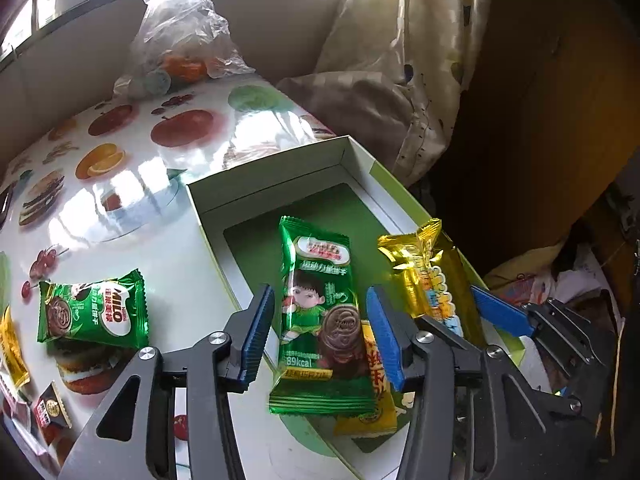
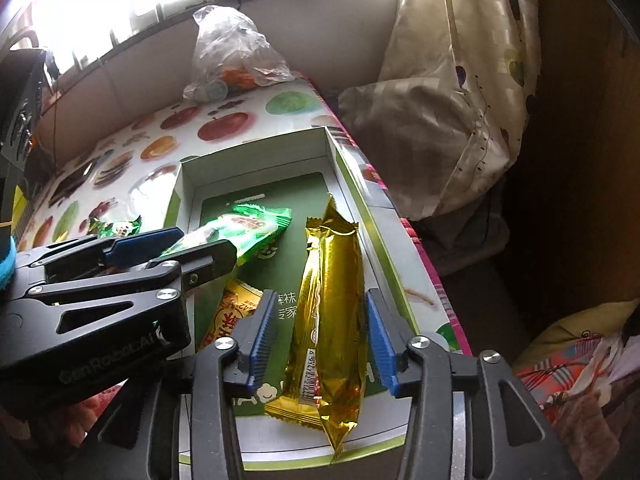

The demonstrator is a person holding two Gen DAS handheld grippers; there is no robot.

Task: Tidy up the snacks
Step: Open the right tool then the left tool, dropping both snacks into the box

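Note:
A shallow white box (image 1: 272,184) with a green floor lies on the fruit-print table. In it a green Milo biscuit packet (image 1: 316,272) rests partly on a yellow packet (image 1: 372,404). My left gripper (image 1: 320,334) stands open astride the green packet, its blue pads clear of both sides. Beside it lies a gold packet (image 2: 332,280), lengthwise along the right wall of the box (image 2: 256,148). My right gripper (image 2: 322,336) is open around it, with gaps at both pads. Each gripper shows in the other's view: the left gripper (image 2: 168,248) and the right fingers (image 1: 500,312).
A second green Milo packet (image 1: 94,312) lies on the table left of the box, with a small dark packet (image 1: 50,408) and a gold one (image 1: 10,352) near the left edge. A plastic bag (image 1: 180,40) of oranges sits at the far end. Curtain and bedding hang right.

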